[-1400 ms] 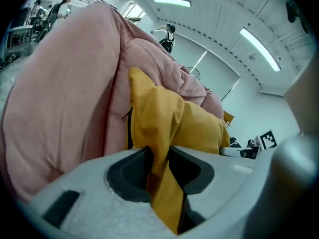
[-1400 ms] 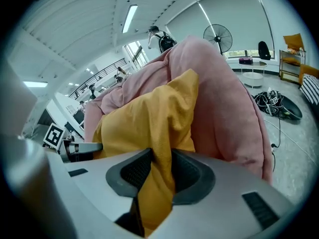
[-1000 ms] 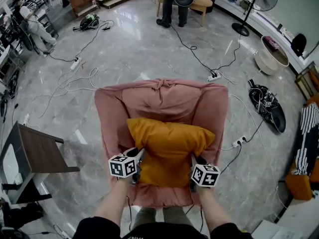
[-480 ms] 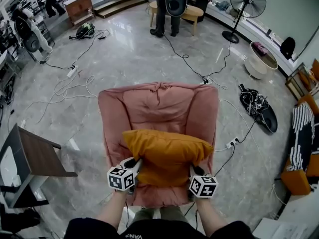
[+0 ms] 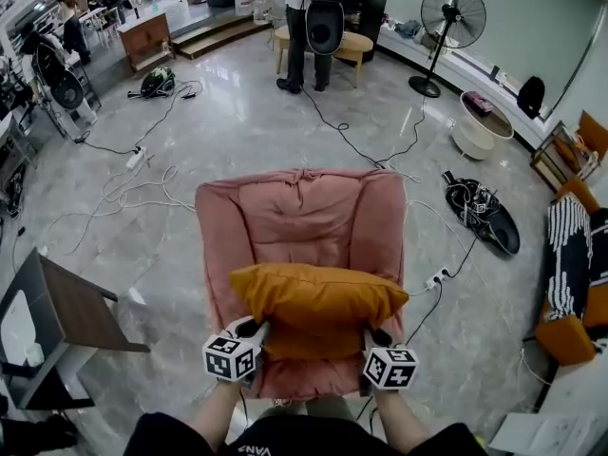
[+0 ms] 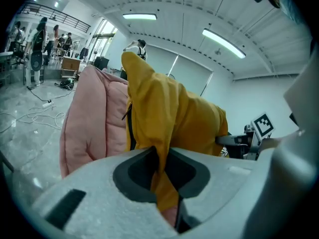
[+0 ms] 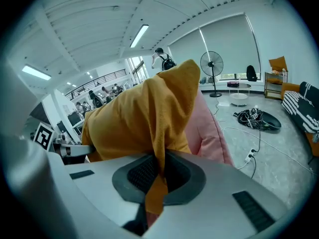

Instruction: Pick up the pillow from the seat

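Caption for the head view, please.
The left gripper and right gripper, jaws having just closed further, pinch near corners of the yellow pillow above a pink chair.

On my head view the person wears a black top (image 5: 285, 443) with white lettering, cut off by the frame's edge so I can't read it whole. Its dark sleeves (image 5: 163, 433) stop short of the forearms, which are bare. The left gripper (image 5: 253, 331) carries a white cube (image 5: 231, 357) printed with black square markers, and the right gripper (image 5: 376, 336) carries a matching cube (image 5: 390, 369). Close up, both shells look matte pale grey to me, with rounded shoulders and a dark rectangular slot (image 6: 67, 208) sunk into the surface. The pads (image 7: 142, 173) are dark grey, and the right gripper's show a fine grid texture.
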A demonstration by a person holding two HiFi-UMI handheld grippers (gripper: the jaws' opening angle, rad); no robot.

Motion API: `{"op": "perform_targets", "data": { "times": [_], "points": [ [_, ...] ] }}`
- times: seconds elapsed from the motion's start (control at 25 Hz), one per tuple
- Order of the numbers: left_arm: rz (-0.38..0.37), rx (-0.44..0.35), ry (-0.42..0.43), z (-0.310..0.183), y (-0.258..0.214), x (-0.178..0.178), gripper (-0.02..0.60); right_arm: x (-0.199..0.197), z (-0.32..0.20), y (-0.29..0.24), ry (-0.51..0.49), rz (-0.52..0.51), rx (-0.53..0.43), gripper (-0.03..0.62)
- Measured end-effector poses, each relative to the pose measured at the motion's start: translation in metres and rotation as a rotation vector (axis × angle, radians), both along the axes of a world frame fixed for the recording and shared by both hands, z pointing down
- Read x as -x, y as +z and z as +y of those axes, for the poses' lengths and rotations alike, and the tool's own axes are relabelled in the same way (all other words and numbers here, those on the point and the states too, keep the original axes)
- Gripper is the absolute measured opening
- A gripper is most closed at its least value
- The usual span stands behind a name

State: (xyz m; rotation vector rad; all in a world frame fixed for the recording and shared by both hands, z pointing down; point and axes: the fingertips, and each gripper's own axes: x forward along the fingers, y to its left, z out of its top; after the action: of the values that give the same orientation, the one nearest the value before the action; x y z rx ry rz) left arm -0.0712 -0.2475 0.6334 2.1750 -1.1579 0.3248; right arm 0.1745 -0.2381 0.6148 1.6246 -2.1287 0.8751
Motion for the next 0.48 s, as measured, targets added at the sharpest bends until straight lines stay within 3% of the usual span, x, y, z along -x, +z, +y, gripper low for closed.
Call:
{"op": "perform_targets", "data": {
  "times": [0.2, 0.48],
  "points": [
    [0.015, -0.056, 0.029, 0.010, -0.025, 0.001, 0.048, 0.000, 0.014, -0.025, 0.029, -0.002, -0.051, 0.020],
    [0.044, -0.193, 0.048, 0.014, -0.084, 0.005, 0.046, 0.003, 0.023, -0.084, 0.038, -0.017, -0.187, 0.018]
  ]
}}
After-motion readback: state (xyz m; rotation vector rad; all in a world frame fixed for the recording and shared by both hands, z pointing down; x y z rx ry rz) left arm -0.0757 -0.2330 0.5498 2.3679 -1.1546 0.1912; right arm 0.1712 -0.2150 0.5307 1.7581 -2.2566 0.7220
